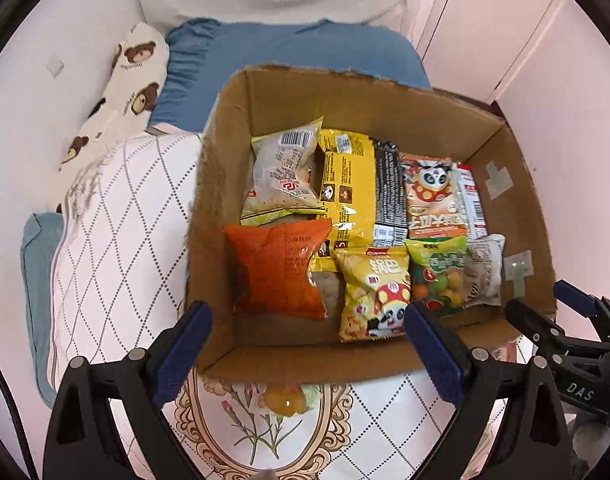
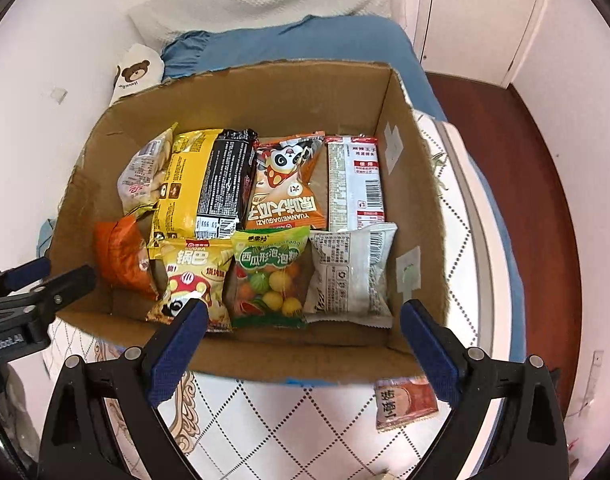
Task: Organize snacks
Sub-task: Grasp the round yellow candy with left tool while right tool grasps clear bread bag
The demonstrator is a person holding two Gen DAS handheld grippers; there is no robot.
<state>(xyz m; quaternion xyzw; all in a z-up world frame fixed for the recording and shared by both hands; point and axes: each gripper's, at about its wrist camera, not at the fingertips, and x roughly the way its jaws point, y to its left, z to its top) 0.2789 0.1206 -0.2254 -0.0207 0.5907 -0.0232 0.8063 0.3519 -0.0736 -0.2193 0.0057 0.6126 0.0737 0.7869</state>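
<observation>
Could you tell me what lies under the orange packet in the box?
The orange packet rests on the cardboard box floor, its right edge beside a yellow packet. Whatever lies beneath it is covered.

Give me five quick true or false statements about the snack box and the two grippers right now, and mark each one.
1. The cardboard box sits on a bed. True.
2. The right gripper is shut on a packet. False: its jaws stand open, holding nothing.
3. The green gumball bag lies inside the box. True.
4. The orange packet lies outside the box. False: it is inside, by the left wall.
5. A small red packet lies on the quilt outside the box. True.
</observation>
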